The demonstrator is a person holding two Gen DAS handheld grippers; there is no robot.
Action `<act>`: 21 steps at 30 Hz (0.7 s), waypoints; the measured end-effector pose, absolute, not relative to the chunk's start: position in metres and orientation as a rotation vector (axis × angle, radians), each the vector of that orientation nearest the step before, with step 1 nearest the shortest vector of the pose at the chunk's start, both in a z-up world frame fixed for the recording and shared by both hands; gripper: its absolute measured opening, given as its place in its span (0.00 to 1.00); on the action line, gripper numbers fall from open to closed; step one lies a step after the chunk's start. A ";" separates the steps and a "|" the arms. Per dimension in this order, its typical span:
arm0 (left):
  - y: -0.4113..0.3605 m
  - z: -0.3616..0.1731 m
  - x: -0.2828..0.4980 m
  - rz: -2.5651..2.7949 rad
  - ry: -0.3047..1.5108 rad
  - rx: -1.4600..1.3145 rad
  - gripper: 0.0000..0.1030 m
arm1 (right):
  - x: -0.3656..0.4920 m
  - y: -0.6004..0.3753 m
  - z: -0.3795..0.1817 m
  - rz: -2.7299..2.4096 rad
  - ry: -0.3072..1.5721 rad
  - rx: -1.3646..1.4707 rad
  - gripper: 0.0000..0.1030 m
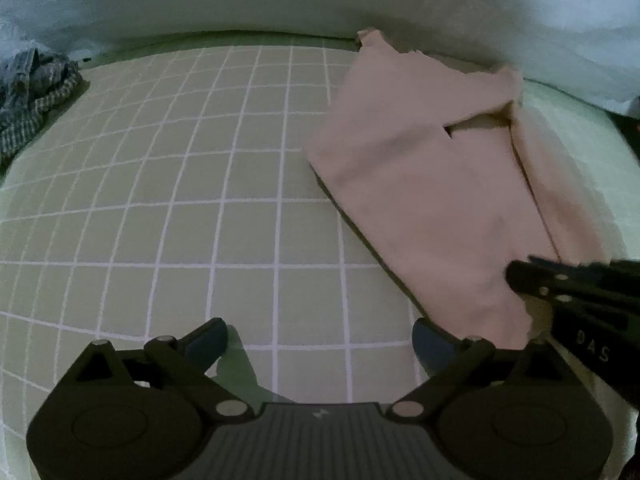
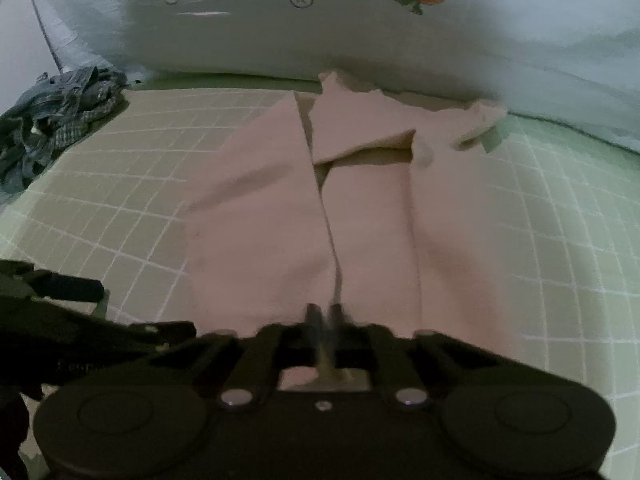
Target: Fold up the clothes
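A pale pink garment [image 2: 260, 220] lies partly folded on the green grid mat [image 2: 540, 240], its side panels turned in over the middle. My right gripper [image 2: 325, 314] is shut, pinching the garment's near edge at the central fold. In the left wrist view the same pink garment [image 1: 420, 184] lies to the right, with the right gripper [image 1: 520, 278] clamped on its near corner. My left gripper [image 1: 320, 340] is open over the bare mat [image 1: 180, 200], just left of the garment and holding nothing. From the right wrist, the left gripper [image 2: 80, 288] shows as a dark shape at the lower left.
A crumpled pile of blue checked clothes [image 2: 52, 124] sits at the mat's far left corner, also visible as the checked pile [image 1: 32, 88]. White bedding with carrot prints [image 2: 400, 32] rises along the back edge. Bare mat spreads left and right of the garment.
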State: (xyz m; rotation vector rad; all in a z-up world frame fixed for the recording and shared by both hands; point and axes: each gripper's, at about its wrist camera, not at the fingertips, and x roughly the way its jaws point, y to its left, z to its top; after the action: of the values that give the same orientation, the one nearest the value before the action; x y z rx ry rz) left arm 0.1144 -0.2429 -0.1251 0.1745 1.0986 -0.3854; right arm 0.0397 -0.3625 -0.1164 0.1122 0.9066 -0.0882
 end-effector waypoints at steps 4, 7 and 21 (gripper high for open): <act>-0.243 -0.113 0.110 -0.416 1.056 0.155 0.95 | 0.024 -0.362 -0.101 -0.080 0.859 0.130 0.02; -0.245 -0.103 0.100 -0.438 1.022 0.141 0.95 | 0.006 -0.365 -0.084 -0.086 0.808 0.160 0.02; -0.271 -0.091 0.006 -0.499 1.039 0.163 0.95 | -0.101 -0.405 -0.081 -0.178 0.859 0.300 0.02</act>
State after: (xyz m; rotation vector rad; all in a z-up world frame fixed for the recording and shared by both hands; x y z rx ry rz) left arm 0.0059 -0.2708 -0.0912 0.1628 1.0392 -0.4992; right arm -0.1009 -0.4053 -0.0809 0.3000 0.8593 -0.1777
